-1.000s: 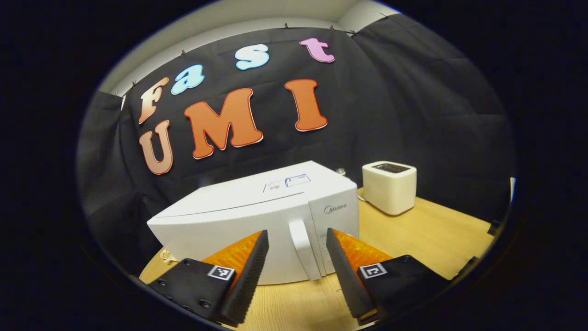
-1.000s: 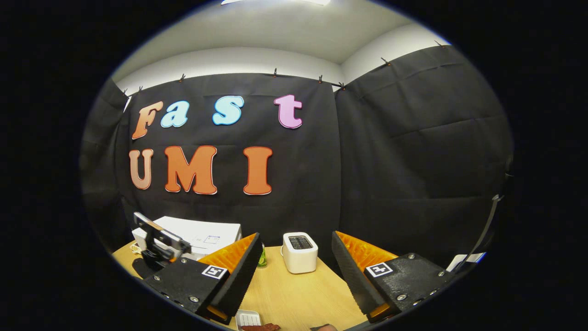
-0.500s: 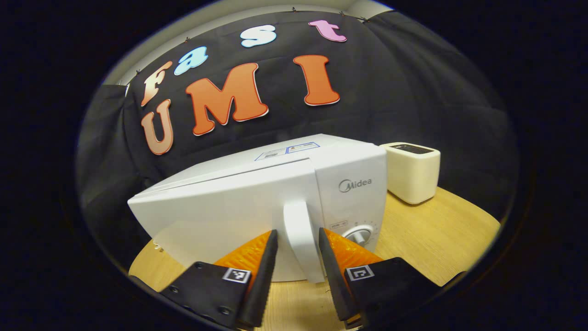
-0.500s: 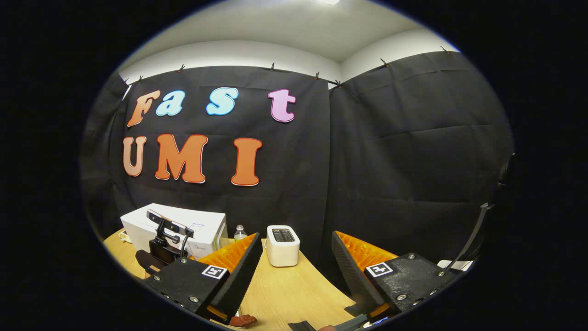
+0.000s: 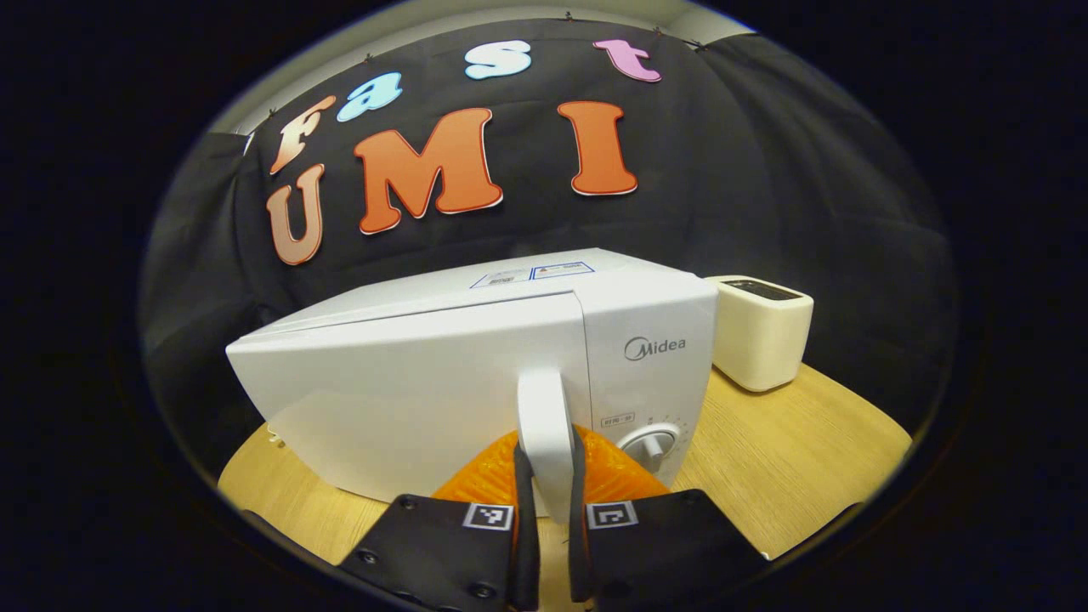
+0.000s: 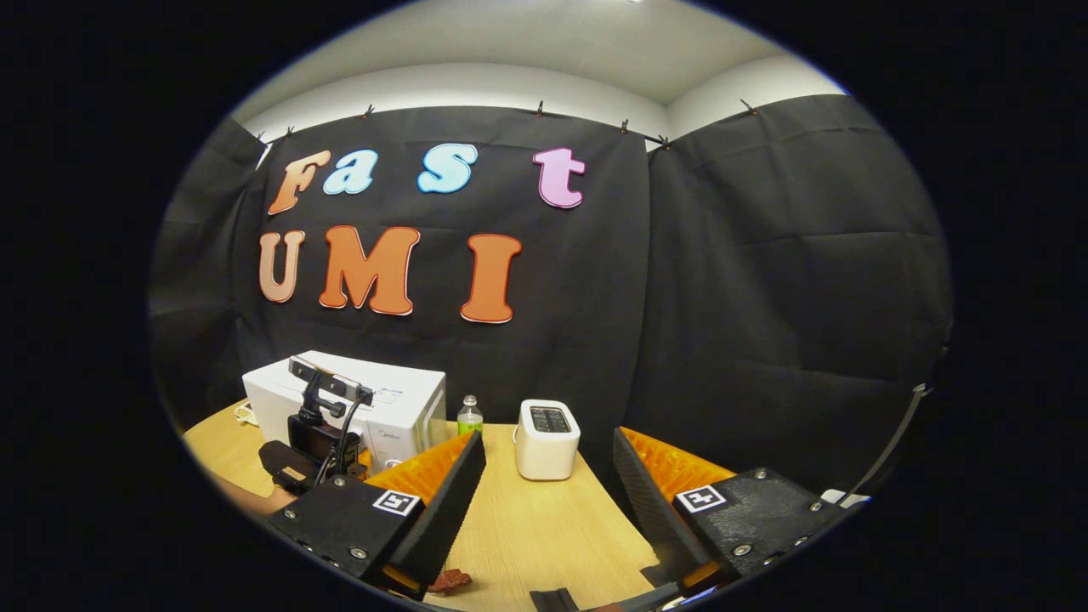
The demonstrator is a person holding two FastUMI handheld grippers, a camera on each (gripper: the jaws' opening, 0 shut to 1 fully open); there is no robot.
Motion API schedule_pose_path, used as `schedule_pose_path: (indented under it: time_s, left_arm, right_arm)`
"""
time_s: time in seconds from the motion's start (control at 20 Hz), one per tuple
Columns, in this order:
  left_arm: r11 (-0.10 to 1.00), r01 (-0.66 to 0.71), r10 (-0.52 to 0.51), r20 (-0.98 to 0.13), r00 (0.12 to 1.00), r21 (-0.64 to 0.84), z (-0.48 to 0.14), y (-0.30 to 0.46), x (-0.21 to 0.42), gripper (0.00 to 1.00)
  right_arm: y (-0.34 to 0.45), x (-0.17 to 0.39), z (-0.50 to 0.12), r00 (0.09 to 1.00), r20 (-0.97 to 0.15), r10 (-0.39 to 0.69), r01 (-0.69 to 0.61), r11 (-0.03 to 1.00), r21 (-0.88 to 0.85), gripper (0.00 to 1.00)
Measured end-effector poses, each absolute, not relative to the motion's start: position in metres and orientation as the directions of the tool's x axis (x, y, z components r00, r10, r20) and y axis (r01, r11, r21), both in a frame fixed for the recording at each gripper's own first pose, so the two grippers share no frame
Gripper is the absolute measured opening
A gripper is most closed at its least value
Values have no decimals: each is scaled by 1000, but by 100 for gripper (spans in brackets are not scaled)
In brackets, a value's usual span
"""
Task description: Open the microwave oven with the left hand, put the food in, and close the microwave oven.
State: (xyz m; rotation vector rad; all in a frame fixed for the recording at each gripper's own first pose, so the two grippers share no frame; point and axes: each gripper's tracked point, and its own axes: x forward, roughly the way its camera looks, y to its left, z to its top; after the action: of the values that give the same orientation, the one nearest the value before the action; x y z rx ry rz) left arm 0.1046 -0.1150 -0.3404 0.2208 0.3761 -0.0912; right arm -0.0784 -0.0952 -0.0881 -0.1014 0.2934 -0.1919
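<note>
White microwave oven [image 5: 476,382] stands shut on the worktop [image 5: 790,459]; left gripper [image 5: 548,501] fingers pinch its door handle [image 5: 544,433]. Right gripper [image 6: 544,493] fingers are spread, empty. Opening, loading and closing remain.

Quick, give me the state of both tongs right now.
Left tongs: shut on the white upright door handle of the white boxy microwave oven.
Right tongs: open, holding nothing.

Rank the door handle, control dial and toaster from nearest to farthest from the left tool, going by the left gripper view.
1. Door handle: clamped by the left tool.
2. Control dial: just right, on the microwave's panel.
3. Toaster: far right, behind the microwave.
</note>
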Motion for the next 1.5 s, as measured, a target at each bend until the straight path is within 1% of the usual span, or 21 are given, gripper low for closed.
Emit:
schedule_pose_path:
  time_s: [0.1,0.15,0.2,0.3,0.45,0.5,0.55,0.6,0.8,0.85,0.9,0.95,1.0,1.1,1.2,1.25,1.3,1.35,1.4,1.5]
  left_arm:
    - [975,104,-25,-371,928,197,-340,-115,107,17]
    - [976,90,-10,-370,929,200,-340,-114,105,12]
    - [976,81,-1,-369,929,203,-340,-114,105,17]
    - [975,68,15,-371,929,209,-341,-113,103,17]
    - [972,48,38,-357,933,230,-340,-112,102,17]
    - [974,45,39,-355,934,224,-339,-113,103,12]
    - [975,45,36,-355,934,218,-340,-114,102,17]
    - [976,44,36,-356,934,214,-339,-113,101,14]
    - [980,50,24,-363,931,193,-340,-113,102,14]
    - [980,55,19,-366,930,191,-341,-113,100,9]
    - [982,39,36,-384,923,185,-342,-110,89,14]
    - [984,24,46,-381,924,178,-341,-107,75,14]
    - [979,35,38,-343,939,203,-333,-103,67,13]
    - [971,72,11,-346,938,227,-333,-100,50,13]
    - [972,93,-7,-368,930,216,-333,-89,27,13]
    - [971,90,-3,-370,929,220,-331,-82,14,13]
    - [969,80,12,-370,929,234,-329,-73,1,9]
    - [970,62,31,-372,928,236,-327,-62,-13,13]
    - [971,41,52,-375,926,234,-325,-50,-27,13]
    - [972,-1,96,-389,916,236,-323,-26,-53,14]
  right_arm:
    - [-99,-81,-93,937,-286,-202,169,976,-135,94]
    - [-102,-84,-97,934,-292,-207,169,974,-148,94]
    - [-106,-86,-100,931,-296,-213,171,972,-163,93]
    - [-113,-90,-102,927,-302,-222,174,969,-177,93]
    - [-115,-92,-106,925,-315,-215,173,973,-154,93]
    - [-116,-91,-107,924,-317,-213,174,973,-149,93]
    - [-115,-90,-108,925,-316,-212,173,974,-146,93]
    - [-116,-88,-109,924,-318,-211,172,974,-147,93]
    - [-109,-86,-114,925,-326,-193,151,977,-149,93]
    - [-107,-85,-115,926,-326,-188,145,978,-151,93]
    - [-105,-84,-115,928,-326,-181,137,979,-151,93]
    - [-105,-83,-116,929,-326,-175,132,980,-151,93]
    - [-104,-82,-117,929,-327,-172,129,980,-149,93]
    - [-99,-79,-123,928,-342,-149,113,986,-123,93]
    - [-89,-75,-134,927,-358,-113,80,991,-104,93]
    - [-84,-73,-141,924,-369,-96,64,993,-99,93]
    - [-80,-70,-147,921,-382,-81,49,995,-92,93]
    - [-74,-67,-153,919,-390,-62,32,996,-83,96]
    - [-68,-64,-159,915,-401,-38,9,997,-73,94]
    - [-59,-61,-172,905,-426,3,-30,998,-56,94]
